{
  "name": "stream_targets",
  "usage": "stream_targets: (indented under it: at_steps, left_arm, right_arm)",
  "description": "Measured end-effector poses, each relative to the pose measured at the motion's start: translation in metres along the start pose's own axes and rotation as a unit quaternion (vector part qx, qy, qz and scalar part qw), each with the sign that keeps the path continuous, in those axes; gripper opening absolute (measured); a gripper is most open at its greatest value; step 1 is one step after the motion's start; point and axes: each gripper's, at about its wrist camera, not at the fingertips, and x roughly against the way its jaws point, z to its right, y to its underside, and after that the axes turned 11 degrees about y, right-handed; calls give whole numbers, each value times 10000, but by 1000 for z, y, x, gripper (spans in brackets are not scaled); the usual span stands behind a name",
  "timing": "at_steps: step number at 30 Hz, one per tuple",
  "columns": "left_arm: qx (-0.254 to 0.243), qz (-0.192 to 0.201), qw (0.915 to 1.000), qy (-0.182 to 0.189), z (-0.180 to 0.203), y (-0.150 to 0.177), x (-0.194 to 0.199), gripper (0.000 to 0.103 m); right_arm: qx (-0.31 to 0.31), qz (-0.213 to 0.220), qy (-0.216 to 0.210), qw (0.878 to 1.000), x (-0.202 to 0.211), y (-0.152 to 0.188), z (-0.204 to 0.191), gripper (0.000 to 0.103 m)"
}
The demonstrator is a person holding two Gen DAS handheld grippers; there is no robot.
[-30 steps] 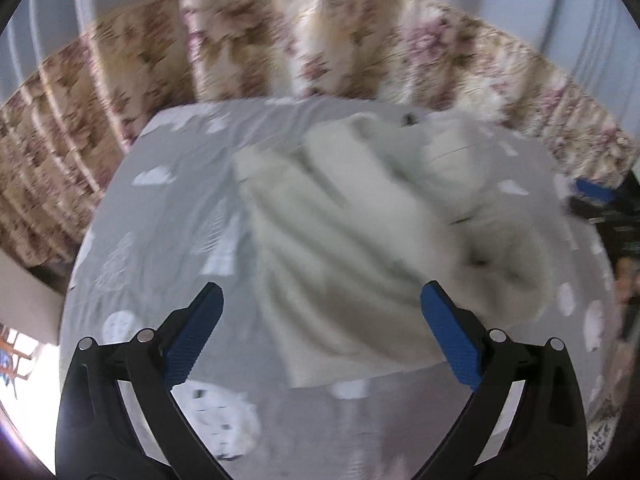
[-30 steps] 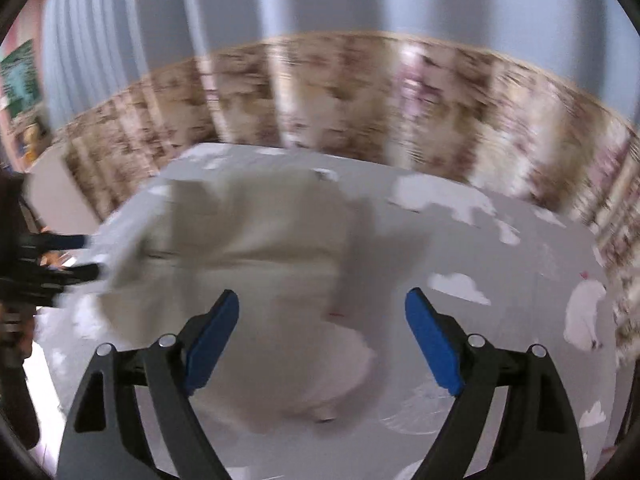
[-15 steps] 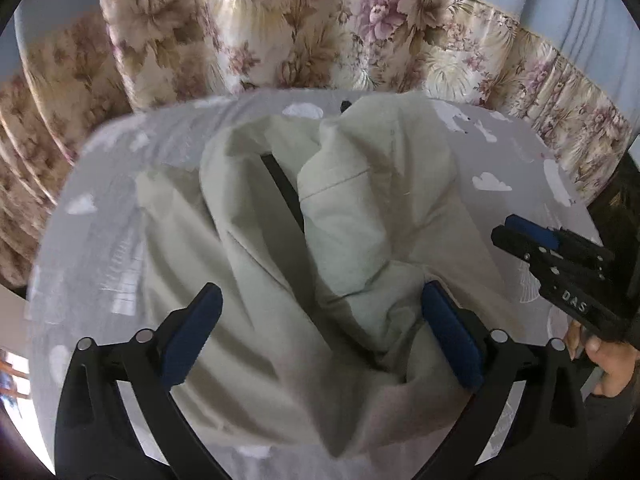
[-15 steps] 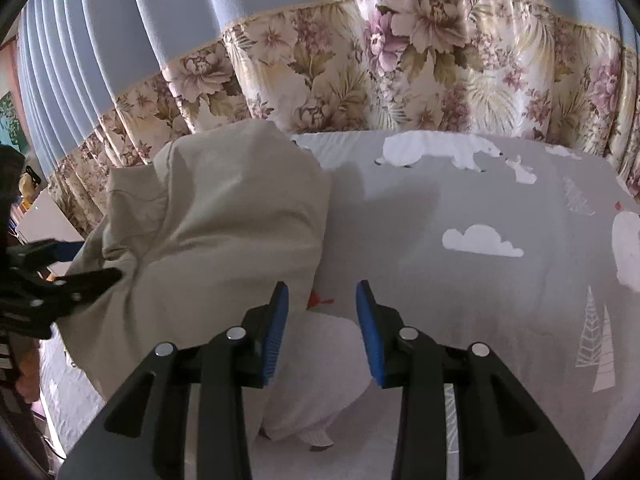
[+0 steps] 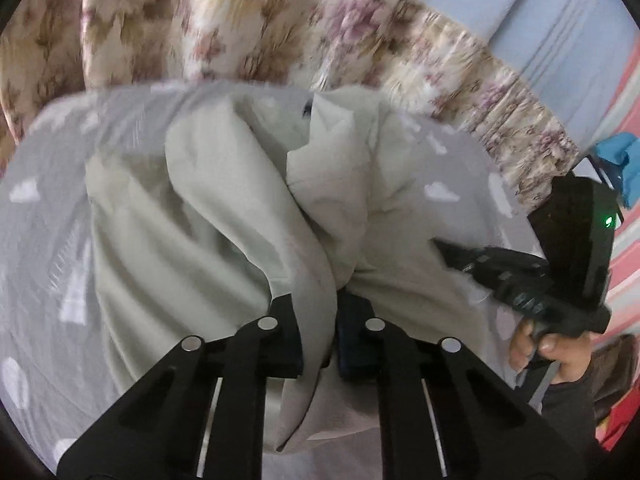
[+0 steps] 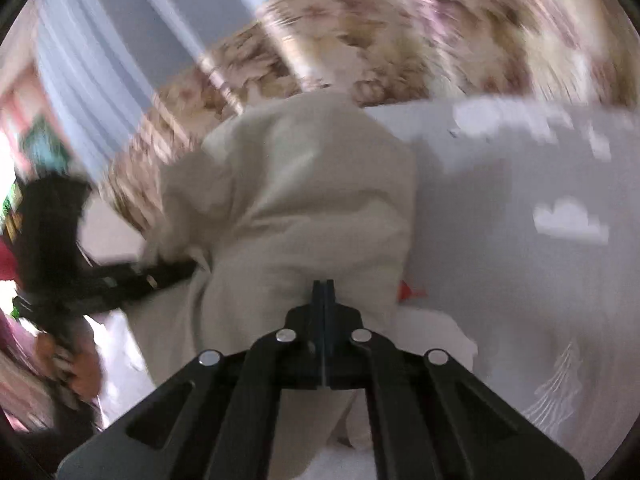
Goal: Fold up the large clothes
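A large cream garment lies bunched on a grey bed sheet with white cloud prints. My left gripper is shut on a fold of the garment near its front edge. My right gripper is shut on another part of the garment, which rises in a rounded hump ahead of it. In the left wrist view the right gripper reaches into the cloth from the right. In the right wrist view the left gripper enters from the left.
A floral curtain with a blue upper part hangs behind the bed. The grey sheet spreads to the right of the garment. A small red mark shows on the sheet by the cloth.
Both grippers went from open to shut on the garment. The cloth has been gathered up and now hangs from both grippers.
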Motion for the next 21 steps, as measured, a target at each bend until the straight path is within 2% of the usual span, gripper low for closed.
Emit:
stream_targets:
  at_steps: [1, 3, 5, 6, 8, 9, 10, 12, 16, 18, 21]
  left_arm:
    - [-54, 105, 9999, 64, 4, -2, 10, 8]
    - [-136, 297, 9992, 210, 11, -3, 36, 8]
    - [-160, 434, 9989, -41, 5, 4, 55, 8]
    - [-104, 515, 9981, -313, -7, 13, 63, 8]
    - [217, 464, 9973, -526, -40, 28, 67, 8]
    - [546, 339, 9961, -606, -67, 42, 64, 8]
    - [823, 223, 9943, -648, -90, 55, 59, 8]
    - [1122, 116, 9919, -586, -113, 71, 50, 8]
    - [988, 218, 9930, -607, -103, 71, 53, 8]
    - [796, 232, 9948, -585, -89, 65, 56, 8]
    - [706, 150, 9953, -639, -76, 60, 50, 8]
  right_arm:
    - [94, -14, -220, 9997, 2, -7, -16, 0]
    - [571, 124, -1, 9983, 9, -20, -50, 0]
    - [1074, 307, 245, 9934, 18, -31, -84, 0]
    - [1200, 404, 359, 9913, 23, -35, -93, 0]
    - [1375, 495, 727, 9866, 31, -37, -97, 2]
    - [1412, 478, 873, 9850, 31, -36, -94, 2]
    - [1361, 438, 882, 9858, 30, -34, -90, 2]
    - [1108, 236, 533, 9921, 19, -27, -78, 3]
    - [1145, 177, 543, 9918, 5, -17, -83, 2]
    - [1303, 318, 607, 9891, 11, -17, -91, 2]
    - [1484, 299, 509, 9872, 18, -16, -103, 3]
